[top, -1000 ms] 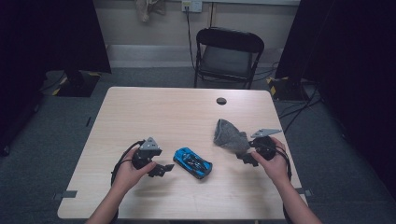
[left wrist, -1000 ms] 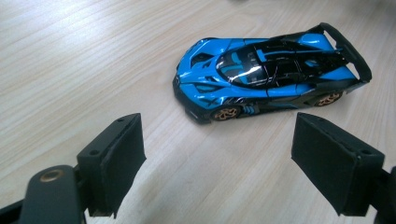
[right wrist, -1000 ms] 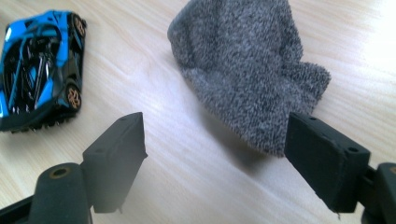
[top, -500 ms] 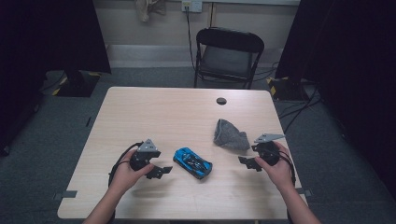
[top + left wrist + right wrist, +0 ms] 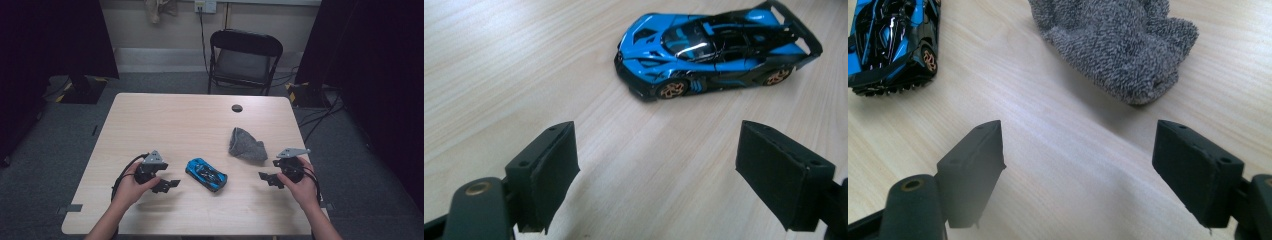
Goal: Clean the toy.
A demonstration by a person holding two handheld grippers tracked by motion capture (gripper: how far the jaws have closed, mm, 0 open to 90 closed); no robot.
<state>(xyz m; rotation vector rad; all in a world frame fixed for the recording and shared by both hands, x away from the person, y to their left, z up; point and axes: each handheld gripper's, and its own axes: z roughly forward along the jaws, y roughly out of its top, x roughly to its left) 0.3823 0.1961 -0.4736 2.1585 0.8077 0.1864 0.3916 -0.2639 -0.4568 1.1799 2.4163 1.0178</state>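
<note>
A blue and black toy sports car [image 5: 206,174] lies on the wooden table [image 5: 175,120] near the front, between my two grippers. My left gripper [image 5: 169,184] rests to the car's left, open and empty, with the car [image 5: 716,47] just beyond its jaws. A crumpled grey cloth [image 5: 246,144] lies right of the car. My right gripper [image 5: 265,177] stands open and empty below the cloth, close to the table's right edge. Its own view shows the cloth [image 5: 1118,45] ahead and the car's [image 5: 890,40] rear at the upper left.
A small black disc [image 5: 237,108] sits at the back of the table. Behind the table stands a black folding chair [image 5: 245,57]. Dark curtains hang on both sides and cables [image 5: 320,107] run over the floor at the right.
My right gripper has drawn back from the grey cloth toward the front right of the table. The cloth now lies free on the wood. The left gripper and the car have stayed put.
</note>
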